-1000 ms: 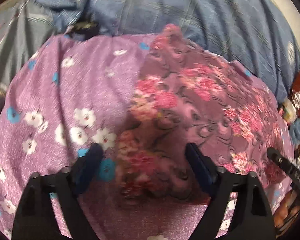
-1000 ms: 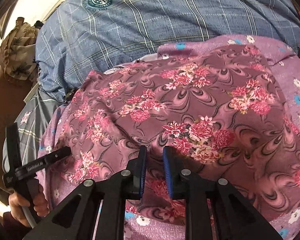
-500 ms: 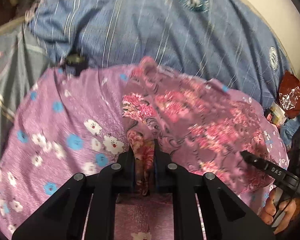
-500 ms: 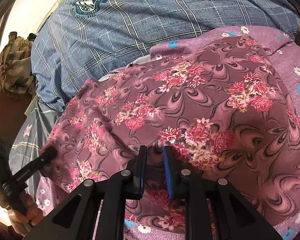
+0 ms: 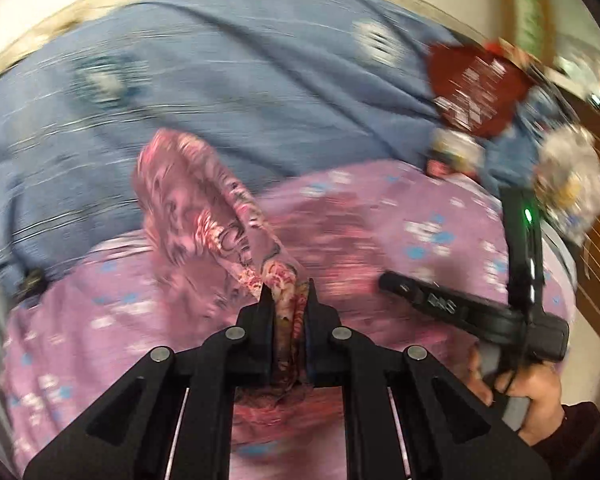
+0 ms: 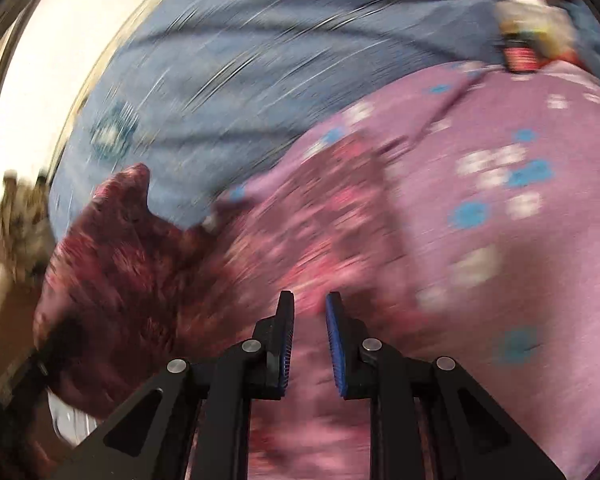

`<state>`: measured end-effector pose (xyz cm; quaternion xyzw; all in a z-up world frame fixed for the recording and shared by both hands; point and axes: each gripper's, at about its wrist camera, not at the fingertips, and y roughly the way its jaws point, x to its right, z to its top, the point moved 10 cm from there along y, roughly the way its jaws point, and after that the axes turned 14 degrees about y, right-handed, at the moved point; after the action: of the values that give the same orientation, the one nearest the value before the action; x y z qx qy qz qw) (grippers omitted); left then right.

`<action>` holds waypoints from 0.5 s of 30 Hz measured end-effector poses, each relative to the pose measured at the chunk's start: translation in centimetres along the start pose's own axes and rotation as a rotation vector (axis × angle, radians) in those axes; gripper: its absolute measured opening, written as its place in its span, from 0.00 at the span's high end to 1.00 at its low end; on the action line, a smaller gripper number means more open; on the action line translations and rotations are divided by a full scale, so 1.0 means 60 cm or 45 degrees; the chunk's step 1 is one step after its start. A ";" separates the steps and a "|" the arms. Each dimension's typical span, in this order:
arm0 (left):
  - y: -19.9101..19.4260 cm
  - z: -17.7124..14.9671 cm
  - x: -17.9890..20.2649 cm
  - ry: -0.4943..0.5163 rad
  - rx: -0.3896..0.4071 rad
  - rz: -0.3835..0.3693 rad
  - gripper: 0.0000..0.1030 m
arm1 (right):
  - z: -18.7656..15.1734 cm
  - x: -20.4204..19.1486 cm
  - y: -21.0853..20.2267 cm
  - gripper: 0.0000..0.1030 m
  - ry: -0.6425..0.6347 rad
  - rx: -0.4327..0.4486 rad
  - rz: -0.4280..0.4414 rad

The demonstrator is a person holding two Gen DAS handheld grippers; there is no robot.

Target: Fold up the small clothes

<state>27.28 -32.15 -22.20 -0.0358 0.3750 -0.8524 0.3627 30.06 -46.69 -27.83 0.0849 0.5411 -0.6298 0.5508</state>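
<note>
Two wrist views over a bed, both streaked with motion blur. In the left wrist view, the left gripper (image 5: 288,296) at 6 o'clock has its jaws clenched on a bunched edge of the maroon floral garment (image 5: 204,216), which rises from the jaws as a lifted fold toward 10 o'clock. Its jaws have just been closing, with that cloth between them. Under the garment lies a lilac flowered sheet (image 5: 440,232), with a blue checked blanket (image 5: 240,80) beyond at 12 o'clock. At 4 o'clock a hand (image 5: 528,396) holds the right gripper (image 6: 309,300), whose narrowly parted jaws grasp the same garment's cloth in the right wrist view, the rest trailing toward 9 o'clock
</note>
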 end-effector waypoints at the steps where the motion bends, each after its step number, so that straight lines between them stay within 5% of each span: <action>1: 0.021 0.010 0.040 0.029 -0.002 -0.043 0.92 | 0.023 0.023 -0.010 0.82 0.041 0.024 -0.003; 7: 0.123 -0.002 0.195 0.062 -0.108 -0.303 0.88 | 0.110 0.134 -0.054 0.78 0.235 0.126 -0.053; 8: 0.118 -0.005 0.200 0.072 -0.095 -0.325 0.88 | 0.113 0.143 -0.056 0.70 0.244 0.123 -0.064; 10: 0.083 -0.001 0.195 0.108 -0.025 -0.313 0.72 | 0.108 0.143 -0.050 0.53 0.270 0.079 -0.035; 12: 0.036 0.005 0.160 0.105 0.075 -0.259 0.25 | 0.101 0.123 -0.047 0.50 0.246 0.058 -0.003; 15: -0.033 -0.004 0.073 0.057 0.215 -0.132 0.19 | 0.088 0.079 -0.048 0.50 0.159 0.070 0.042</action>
<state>22.81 -33.91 -21.97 -0.0054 0.3076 -0.8992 0.3112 28.59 -54.19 -27.31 0.1481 0.5555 -0.6286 0.5237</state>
